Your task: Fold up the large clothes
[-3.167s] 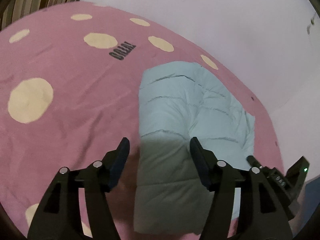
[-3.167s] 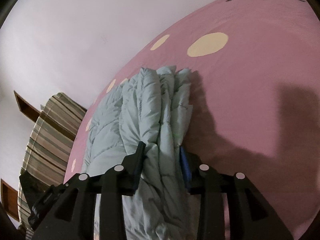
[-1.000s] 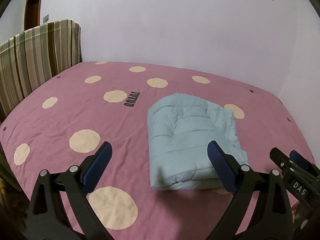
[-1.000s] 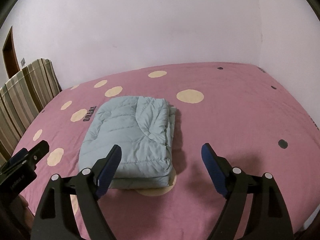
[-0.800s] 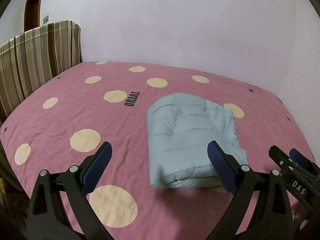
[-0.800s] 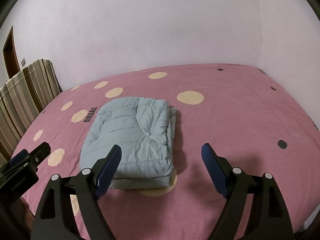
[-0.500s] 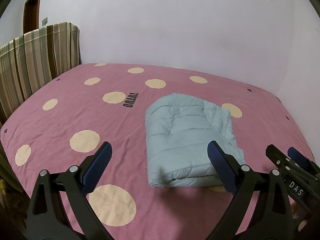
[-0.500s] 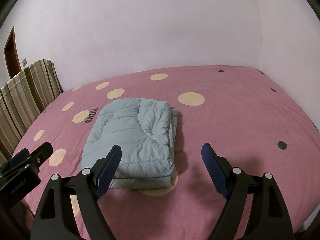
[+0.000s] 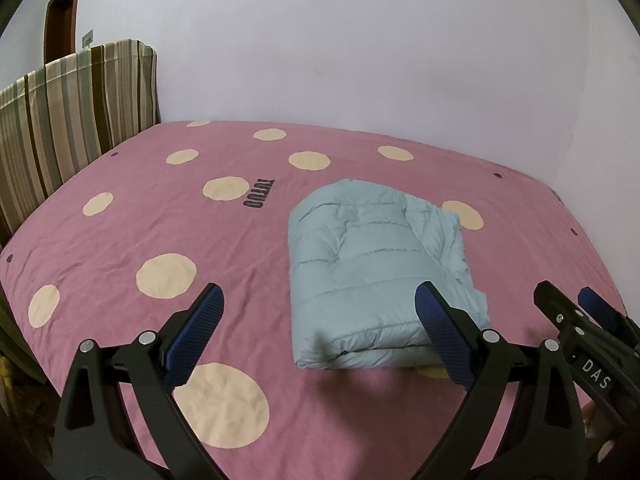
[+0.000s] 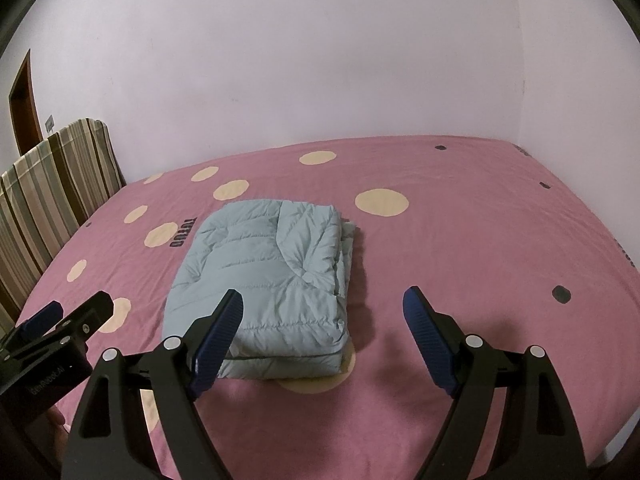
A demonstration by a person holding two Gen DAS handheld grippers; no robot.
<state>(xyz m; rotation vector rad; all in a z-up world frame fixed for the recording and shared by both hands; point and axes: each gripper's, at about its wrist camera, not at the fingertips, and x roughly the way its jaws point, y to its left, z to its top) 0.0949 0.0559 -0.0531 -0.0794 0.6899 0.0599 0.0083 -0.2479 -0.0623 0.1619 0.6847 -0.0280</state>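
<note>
A pale blue puffer jacket (image 9: 372, 268) (image 10: 268, 284) lies folded into a thick rectangular bundle on the pink bed sheet (image 9: 200, 240) (image 10: 460, 248). My left gripper (image 9: 320, 304) hovers open in front of the bundle, nothing between its blue pads, its right finger (image 9: 444, 336) overlapping the bundle's near corner in the picture. My right gripper (image 10: 324, 308) is also open and empty, held back from the bundle's near right corner. Each gripper shows at the edge of the other's view: the right one (image 9: 576, 320), the left one (image 10: 60, 320).
The sheet carries cream dots and a dark printed word (image 9: 260, 194). A striped headboard (image 9: 68, 120) (image 10: 48, 188) stands on the left, with a brown door (image 9: 60, 16) behind it. Plain walls close off the far and right sides of the bed.
About three seconds ago the right gripper was shut on the jacket's edge, close over it. Both grippers have since opened wide and drawn back. Over the last second almost nothing moved.
</note>
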